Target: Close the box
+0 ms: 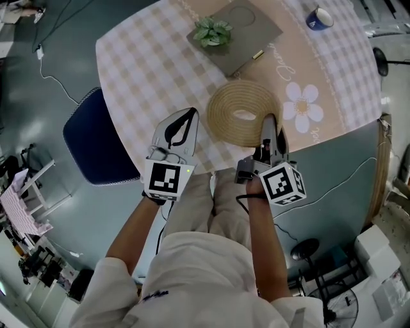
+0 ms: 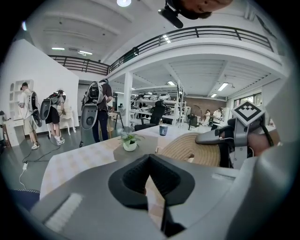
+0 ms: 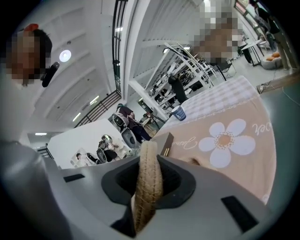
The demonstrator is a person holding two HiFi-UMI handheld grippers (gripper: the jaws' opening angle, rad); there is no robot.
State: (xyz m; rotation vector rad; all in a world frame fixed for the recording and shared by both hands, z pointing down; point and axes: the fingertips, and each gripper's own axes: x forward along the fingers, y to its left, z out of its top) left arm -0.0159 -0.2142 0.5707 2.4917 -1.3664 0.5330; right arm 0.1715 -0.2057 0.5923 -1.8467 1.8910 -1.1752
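A round woven straw lid (image 1: 238, 110) lies near the front edge of the table, over a woven box that I cannot see beneath it. My right gripper (image 1: 270, 123) is shut on the lid's near right rim. In the right gripper view the rim (image 3: 148, 173) stands edge-on between the pads. The left gripper view shows the lid (image 2: 190, 147) as a low dome with the right gripper clamped on its side. My left gripper (image 1: 190, 115) hovers over the tablecloth just left of the lid, apart from it. Its jaws are together with nothing between them (image 2: 157, 201).
A flat grey case (image 1: 250, 32) with a gold clasp carries a small potted plant (image 1: 213, 32) at the far side. A blue cup (image 1: 318, 18) stands far right. The checked tablecloth (image 1: 138, 70) has a flower print (image 1: 302, 106). A blue chair (image 1: 96, 138) sits at the table's left.
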